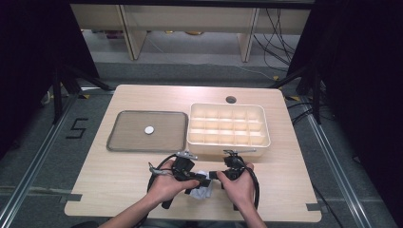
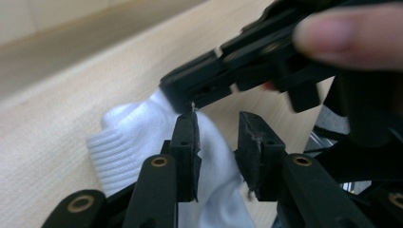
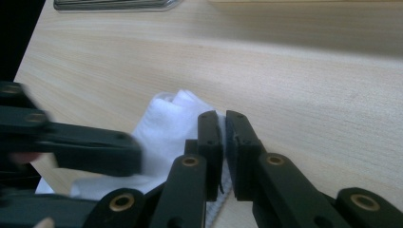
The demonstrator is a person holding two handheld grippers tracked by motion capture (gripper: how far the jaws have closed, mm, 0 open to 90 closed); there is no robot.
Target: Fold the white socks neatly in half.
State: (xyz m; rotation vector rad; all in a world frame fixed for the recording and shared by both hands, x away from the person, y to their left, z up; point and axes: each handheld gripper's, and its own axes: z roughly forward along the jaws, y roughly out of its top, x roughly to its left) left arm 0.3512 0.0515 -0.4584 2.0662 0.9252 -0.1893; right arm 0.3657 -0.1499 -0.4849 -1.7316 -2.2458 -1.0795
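Note:
A white ribbed cloth [image 1: 202,191] lies crumpled on the wooden table near its front edge, between the person's two hands. My left gripper [image 2: 217,118] is open, its jaws standing astride the cloth [image 2: 138,137] with a clear gap between them. My right gripper [image 3: 223,114] is shut, and its tips pinch the raised edge of the cloth [image 3: 166,118]. In the left gripper view the right gripper [image 2: 187,92] reaches in from the upper right, tips at the cloth's peak. In the high view the left gripper [image 1: 204,180] and the right gripper [image 1: 214,175] point at each other, almost touching.
A grey metal tray [image 1: 114,142] with a small white disc [image 1: 149,129] on it sits at the table's middle left. A cream box with several compartments [image 1: 192,137] stands just behind the grippers. A cable hole [image 1: 231,99] is at the far edge.

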